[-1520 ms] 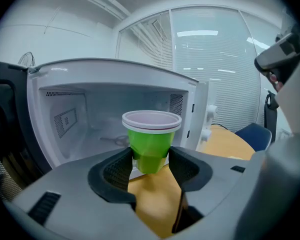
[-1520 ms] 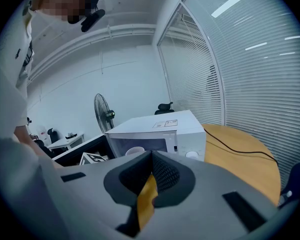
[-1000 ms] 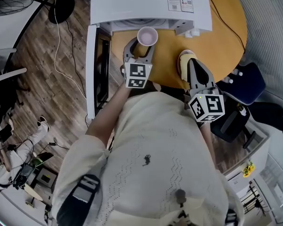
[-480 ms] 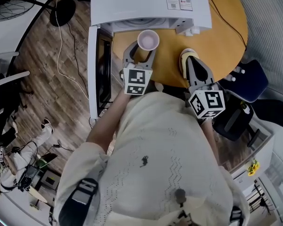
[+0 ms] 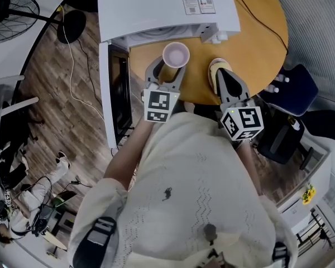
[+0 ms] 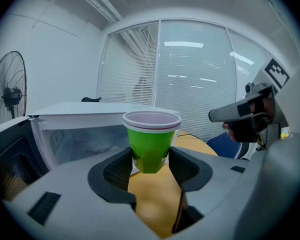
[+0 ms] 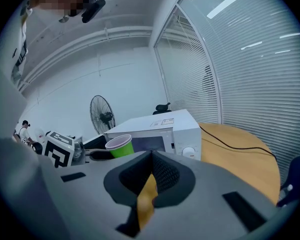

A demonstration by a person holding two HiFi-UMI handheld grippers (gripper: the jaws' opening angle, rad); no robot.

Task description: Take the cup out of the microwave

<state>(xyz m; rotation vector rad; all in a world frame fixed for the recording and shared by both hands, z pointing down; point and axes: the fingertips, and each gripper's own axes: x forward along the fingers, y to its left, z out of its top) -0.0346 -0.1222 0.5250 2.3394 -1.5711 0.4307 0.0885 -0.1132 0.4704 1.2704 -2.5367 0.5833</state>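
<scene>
Gripping the cup [image 6: 151, 139] low on its green wall with the left tongs [image 5: 166, 68], one pad pressed to either side, jaws kept fairly wide by the cup's own girth. Upright, mouth up, white rim, pinkish inside. Held outside the microwave [image 5: 156, 4], just in front of its open cavity, over the bare wood of the round counter [image 5: 257, 43] and clear of it. Microwave white, standing at the counter's far side, door [image 5: 116, 88] swung open to the left, reaching out past the counter edge. Right tongs [image 5: 220, 70] to the right of the cup and apart from it, over the counter's near part, tips closed together, nothing between them, only a sliver of counter showing through the gap behind the pads. Marker cubes facing up on both tongs in the head view. Dark cable [image 7: 230, 144] trailing across the counter beside the microwave. Pedestal fan [image 5: 11, 7] at far left above the wooden floor [image 5: 56, 110]; blue chair [image 5: 293, 91] just beside the counter at right.
</scene>
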